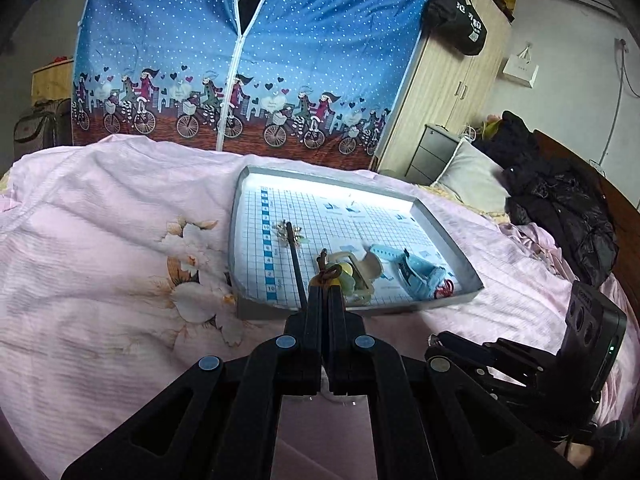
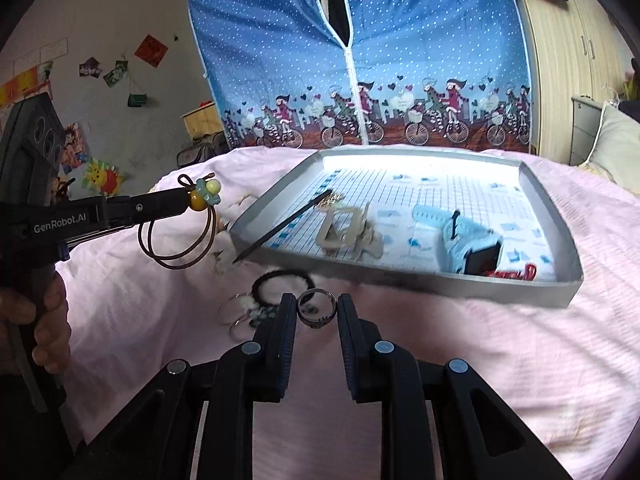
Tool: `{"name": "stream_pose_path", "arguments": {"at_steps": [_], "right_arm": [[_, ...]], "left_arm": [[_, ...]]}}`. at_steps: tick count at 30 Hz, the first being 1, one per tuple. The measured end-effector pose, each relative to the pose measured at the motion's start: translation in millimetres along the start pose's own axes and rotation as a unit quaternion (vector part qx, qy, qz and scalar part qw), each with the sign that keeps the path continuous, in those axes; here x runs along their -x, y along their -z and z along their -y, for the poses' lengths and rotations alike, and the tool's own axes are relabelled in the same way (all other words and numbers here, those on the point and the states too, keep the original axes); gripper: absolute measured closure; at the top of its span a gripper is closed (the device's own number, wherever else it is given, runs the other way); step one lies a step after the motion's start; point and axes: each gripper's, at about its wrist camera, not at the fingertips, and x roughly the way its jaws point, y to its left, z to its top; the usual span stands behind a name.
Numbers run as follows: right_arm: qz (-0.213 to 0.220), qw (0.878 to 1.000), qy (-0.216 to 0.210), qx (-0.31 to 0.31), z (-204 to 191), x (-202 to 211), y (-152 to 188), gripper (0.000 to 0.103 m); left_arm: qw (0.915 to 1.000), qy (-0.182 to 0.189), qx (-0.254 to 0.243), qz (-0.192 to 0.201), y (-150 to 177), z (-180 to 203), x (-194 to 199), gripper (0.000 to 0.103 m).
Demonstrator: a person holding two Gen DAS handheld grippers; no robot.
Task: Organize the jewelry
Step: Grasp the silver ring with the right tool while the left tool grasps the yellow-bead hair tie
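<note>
The left claw point(image 2: 188, 200) is clamped on a brown elastic hair tie point(image 2: 180, 240) with yellow beads and a pale blue charm, held in the air above the pink bedspread point(image 2: 460, 340), just left of the grey cardboard tray point(image 2: 440, 280); the doubled loop hangs slack below the fingers, so it looks light and floppy, best gripped at the bead knot as now. The right claw point(image 2: 318, 308) stands open with a dark metal ring point(image 2: 316, 306) between its fingers, lying on the bedspread; the ring is likely small, hard and slippery, so the pads should close across its band; the soft quilt may let it sink or tip.

In the tray lie a black hair stick point(image 2: 288, 226) with a metal ornament, its point jutting over the tray's near-left wall, a beige claw clip point(image 2: 348, 232), a light blue smartwatch point(image 2: 460, 236) and something red point(image 2: 516, 272) at the near-right corner. On the bedspread just left of the ring sit a black scrunchie point(image 2: 280, 280) and thin hoop earrings point(image 2: 236, 312); these crowd the left finger and could be snagged; the protruding stick partly bars the hair tie's way into the tray.
</note>
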Motion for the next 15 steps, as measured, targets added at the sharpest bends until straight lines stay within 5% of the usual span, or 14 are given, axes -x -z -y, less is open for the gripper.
{"name": "stream_pose_path", "arguments": {"at_steps": [7,15], "right_arm": [[0.036,0.998,0.021,-0.047,21,-15,-27,0.083],[0.011,0.998,0.046,-0.048,28,-46,-31,0.083]], "left_arm": [[0.9986,-0.029,0.03,0.032,-24,-16,-39,0.103],[0.9988,-0.026,0.041,-0.01,-22,-36,-78,0.103]]}}
